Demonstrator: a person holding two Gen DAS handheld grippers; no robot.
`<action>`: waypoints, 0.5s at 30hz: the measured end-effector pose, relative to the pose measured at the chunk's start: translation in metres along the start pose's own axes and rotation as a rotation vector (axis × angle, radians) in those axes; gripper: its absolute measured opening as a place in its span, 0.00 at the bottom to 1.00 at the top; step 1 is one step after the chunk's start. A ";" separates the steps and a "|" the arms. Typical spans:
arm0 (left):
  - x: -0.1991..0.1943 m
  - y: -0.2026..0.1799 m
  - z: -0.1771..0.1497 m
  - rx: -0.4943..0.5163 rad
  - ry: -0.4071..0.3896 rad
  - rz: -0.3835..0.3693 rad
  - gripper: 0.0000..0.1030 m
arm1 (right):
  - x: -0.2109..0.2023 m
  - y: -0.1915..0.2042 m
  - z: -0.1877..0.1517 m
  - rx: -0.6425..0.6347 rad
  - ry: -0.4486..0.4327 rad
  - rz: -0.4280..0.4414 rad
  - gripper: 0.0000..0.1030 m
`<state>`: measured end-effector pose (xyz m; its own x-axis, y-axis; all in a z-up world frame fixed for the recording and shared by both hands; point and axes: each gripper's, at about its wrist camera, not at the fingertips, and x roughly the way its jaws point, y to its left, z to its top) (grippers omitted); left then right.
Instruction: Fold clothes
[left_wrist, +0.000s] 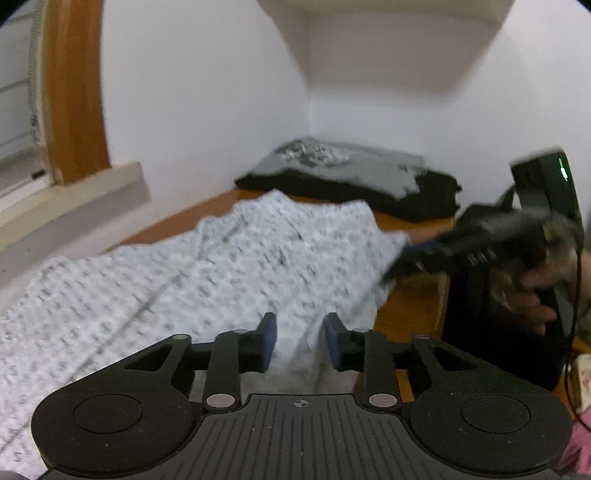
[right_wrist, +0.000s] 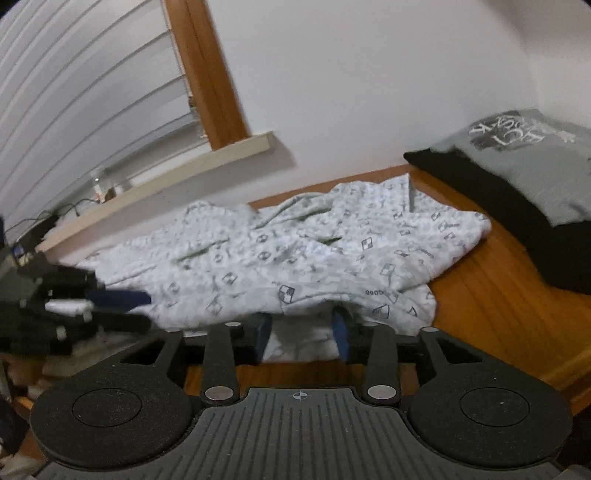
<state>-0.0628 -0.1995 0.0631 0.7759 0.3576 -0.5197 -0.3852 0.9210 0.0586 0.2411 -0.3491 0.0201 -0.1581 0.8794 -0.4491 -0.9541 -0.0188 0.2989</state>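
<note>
A white patterned garment (right_wrist: 295, 254) lies spread and rumpled across the wooden worktop (right_wrist: 491, 291), its near edge hanging toward both cameras. At the far end, against the wall, 2 garments sit stacked flat: a grey printed top (right_wrist: 524, 166) on a black one (right_wrist: 491, 192), which look folded already. The left hand-held gripper (left_wrist: 300, 341) stands with its blue-padded fingers (left_wrist: 269, 343) apart, and a ridge of the white cloth rises in the gap between them; whether the pads press it I cannot tell, though the gap looks too wide for a firm pinch. The right hand-held gripper (right_wrist: 301, 332) is likewise parted, with the garment's near hem lying over and between its fingers, not clearly pinched. In the left wrist view the right gripper reaches the cloth's right-hand edge, held by a hand (left_wrist: 532, 291). By my reading the job is partway along: 2 pieces are stacked, while the white garment has no neat fold and its creases need smoothing before it can be folded.
</note>
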 end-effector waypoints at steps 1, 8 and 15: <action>-0.002 0.002 0.002 -0.005 -0.004 0.002 0.35 | -0.005 0.002 -0.002 -0.006 0.000 -0.007 0.43; 0.002 0.039 0.011 -0.063 0.013 0.053 0.37 | -0.021 0.019 -0.009 -0.016 -0.021 0.035 0.46; 0.047 0.088 -0.003 -0.157 0.179 0.012 0.37 | -0.002 0.017 0.006 0.097 -0.071 0.046 0.51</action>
<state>-0.0616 -0.1020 0.0415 0.6753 0.3223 -0.6634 -0.4777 0.8765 -0.0604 0.2271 -0.3483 0.0308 -0.1796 0.9101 -0.3735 -0.9168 -0.0171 0.3991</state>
